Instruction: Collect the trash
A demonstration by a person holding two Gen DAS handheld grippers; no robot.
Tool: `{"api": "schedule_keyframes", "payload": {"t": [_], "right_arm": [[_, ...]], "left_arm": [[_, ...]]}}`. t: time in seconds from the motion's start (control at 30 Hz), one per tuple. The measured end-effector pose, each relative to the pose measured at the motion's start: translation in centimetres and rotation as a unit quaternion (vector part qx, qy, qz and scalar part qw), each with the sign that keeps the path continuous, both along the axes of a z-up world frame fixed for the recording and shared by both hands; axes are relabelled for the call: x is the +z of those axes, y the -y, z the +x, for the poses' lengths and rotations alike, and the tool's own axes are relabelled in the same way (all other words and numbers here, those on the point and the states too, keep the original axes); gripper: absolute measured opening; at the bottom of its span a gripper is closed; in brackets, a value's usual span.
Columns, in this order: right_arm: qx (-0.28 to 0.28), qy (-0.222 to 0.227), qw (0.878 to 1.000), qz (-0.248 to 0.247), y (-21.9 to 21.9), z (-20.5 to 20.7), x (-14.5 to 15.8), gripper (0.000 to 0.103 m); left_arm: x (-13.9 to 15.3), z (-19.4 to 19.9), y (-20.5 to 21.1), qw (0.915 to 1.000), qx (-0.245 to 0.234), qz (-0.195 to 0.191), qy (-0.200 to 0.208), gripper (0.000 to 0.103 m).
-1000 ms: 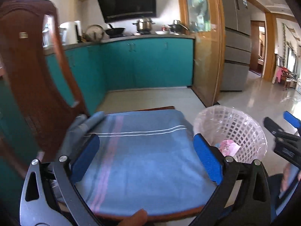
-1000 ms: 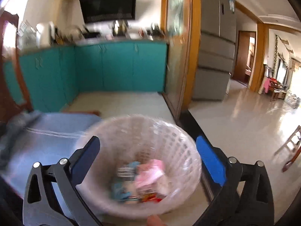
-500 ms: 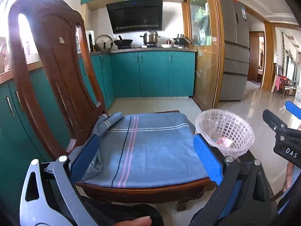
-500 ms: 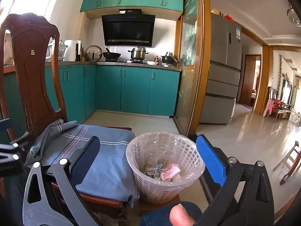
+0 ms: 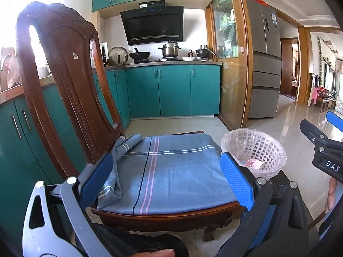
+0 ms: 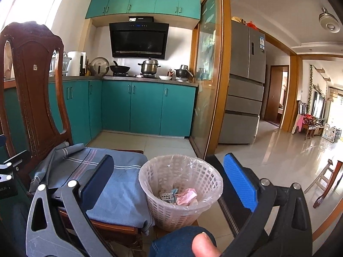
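Note:
A white lattice wastebasket [image 6: 181,189] lined with a clear bag stands on the floor beside a wooden chair; it also shows in the left wrist view [image 5: 255,152]. Inside lie crumpled pink paper [image 6: 187,196] and a small printed wrapper [image 6: 166,197]. My right gripper [image 6: 171,181] is open and empty, held back above and in front of the basket. My left gripper [image 5: 169,175] is open and empty, held in front of the chair seat. The right gripper also shows at the right edge of the left wrist view [image 5: 321,143].
The wooden chair [image 5: 64,81] has a blue striped cloth [image 5: 171,171] over its seat. Teal kitchen cabinets [image 6: 148,109] and a stove with pots stand behind. A glass sliding door [image 6: 205,90] and a grey fridge [image 6: 246,85] are to the right. Tiled floor [image 6: 289,154] stretches right.
Both grippers have pulled back and up from the chair and basket, so both look smaller and farther. Both stay open and empty.

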State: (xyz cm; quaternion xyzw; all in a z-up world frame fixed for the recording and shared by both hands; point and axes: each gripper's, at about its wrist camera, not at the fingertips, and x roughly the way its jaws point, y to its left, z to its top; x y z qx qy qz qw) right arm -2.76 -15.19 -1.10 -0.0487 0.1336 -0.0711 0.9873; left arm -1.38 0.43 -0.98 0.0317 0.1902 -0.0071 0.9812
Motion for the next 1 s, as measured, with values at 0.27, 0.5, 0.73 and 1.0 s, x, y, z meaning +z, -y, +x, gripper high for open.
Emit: {"api": "schedule_keyframes", "payload": {"t": [0.27, 0.5, 0.73, 1.0], "right_arm": [[0.002, 0.001, 1.0, -0.005, -0.41, -0.18, -0.03, 0.1], [0.006, 0.0, 1.0, -0.004, -0.44, -0.23, -0.08, 0.1], [0.006, -0.001, 1.0, -0.003, -0.4, -0.14, -0.07, 0.1], [0.006, -0.001, 1.0, -0.001, -0.31, -0.1, -0.02, 0.1]], "left_arm": [[0.02, -0.2, 0.46, 1.0, 0.001, 0.005, 0.001, 0.1], [-0.15, 0.16, 0.51, 1.0, 0.001, 0.005, -0.003, 0.1], [-0.2, 0.5, 0.46, 1.0, 0.001, 0.004, -0.006, 0.1], [-0.18, 0.69, 0.43, 1.0, 0.0, 0.005, -0.008, 0.1]]}}
